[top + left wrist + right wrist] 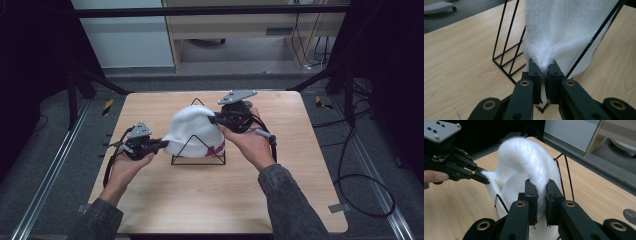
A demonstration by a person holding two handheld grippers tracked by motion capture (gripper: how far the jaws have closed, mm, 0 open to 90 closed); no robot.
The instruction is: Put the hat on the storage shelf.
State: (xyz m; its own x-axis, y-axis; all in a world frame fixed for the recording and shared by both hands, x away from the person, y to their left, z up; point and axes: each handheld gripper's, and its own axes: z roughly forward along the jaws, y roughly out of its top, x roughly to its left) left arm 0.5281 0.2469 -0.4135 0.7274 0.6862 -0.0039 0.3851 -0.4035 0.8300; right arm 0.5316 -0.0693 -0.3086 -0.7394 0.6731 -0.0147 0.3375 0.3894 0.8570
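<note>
You have the white fluffy hat (192, 131), light, soft and floppy, draped over the wire rack (198, 155), each hand-held gripper, left (162, 144) and right (212, 119), clamped on its rim, the best hold.

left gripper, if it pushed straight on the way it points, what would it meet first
The left gripper is already shut on the white fuzzy hat; past that, probably the black wire rack the hat drapes over.
</note>
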